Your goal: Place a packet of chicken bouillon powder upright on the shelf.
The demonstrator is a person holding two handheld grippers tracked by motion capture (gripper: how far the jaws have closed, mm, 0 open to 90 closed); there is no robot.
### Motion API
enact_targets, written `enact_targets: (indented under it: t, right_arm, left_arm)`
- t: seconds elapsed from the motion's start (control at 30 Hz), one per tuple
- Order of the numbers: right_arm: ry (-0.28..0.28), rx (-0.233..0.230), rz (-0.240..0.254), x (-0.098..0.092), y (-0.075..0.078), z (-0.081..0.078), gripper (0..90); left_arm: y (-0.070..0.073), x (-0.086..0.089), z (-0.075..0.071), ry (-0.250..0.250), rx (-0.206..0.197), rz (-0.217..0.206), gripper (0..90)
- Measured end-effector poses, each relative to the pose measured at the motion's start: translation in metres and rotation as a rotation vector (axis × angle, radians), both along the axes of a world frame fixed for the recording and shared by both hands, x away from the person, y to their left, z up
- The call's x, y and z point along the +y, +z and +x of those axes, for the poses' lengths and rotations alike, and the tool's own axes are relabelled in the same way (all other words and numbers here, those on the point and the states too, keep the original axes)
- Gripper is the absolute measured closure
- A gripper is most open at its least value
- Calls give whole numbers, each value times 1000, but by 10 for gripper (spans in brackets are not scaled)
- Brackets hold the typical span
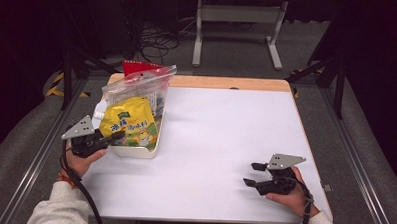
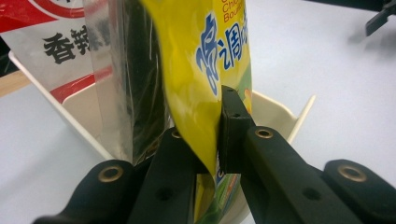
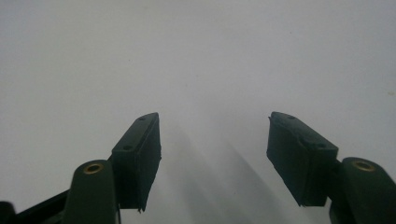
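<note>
A yellow snack pouch (image 1: 131, 120) with blue lettering stands in a white tray (image 1: 135, 151) at the table's left. My left gripper (image 1: 116, 136) is shut on the pouch's lower edge; in the left gripper view the yellow pouch (image 2: 196, 70) is pinched between the black jaws of the left gripper (image 2: 215, 140). A clear zip bag (image 1: 137, 87) and a red-and-white packet (image 1: 138, 66) stand behind the pouch in the tray. My right gripper (image 1: 253, 174) rests near the table's front right, open and empty. The right gripper (image 3: 215, 154) hovers over the bare table surface.
The white table top (image 1: 220, 143) stretches between the two grippers, with a wooden strip (image 1: 227, 83) along its far edge. Beyond the table are a metal frame (image 1: 237, 28) and cables on the floor.
</note>
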State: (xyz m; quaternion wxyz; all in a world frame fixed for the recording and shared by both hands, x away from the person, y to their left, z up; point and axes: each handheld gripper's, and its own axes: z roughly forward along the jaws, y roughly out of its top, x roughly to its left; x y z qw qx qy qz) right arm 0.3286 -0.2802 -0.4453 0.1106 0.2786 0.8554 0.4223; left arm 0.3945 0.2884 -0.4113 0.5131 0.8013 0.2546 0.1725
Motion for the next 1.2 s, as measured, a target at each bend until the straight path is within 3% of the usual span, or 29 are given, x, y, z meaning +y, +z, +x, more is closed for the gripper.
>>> enact_targets:
  t: [0.37, 0.83, 1.2]
  right_arm:
    - [4, 4, -5, 1, -1, 1, 349]
    - [-2, -7, 2, 0, 2, 0, 349]
    - [1, -18, -4, -1, 4, 0, 349]
  left_arm:
    - [-3, 0, -1, 25, 7, -4, 857]
    - [-7, 0, -7, 66, 8, -77, 833]
    - [-5, -2, -9, 85, 0, -88, 786]
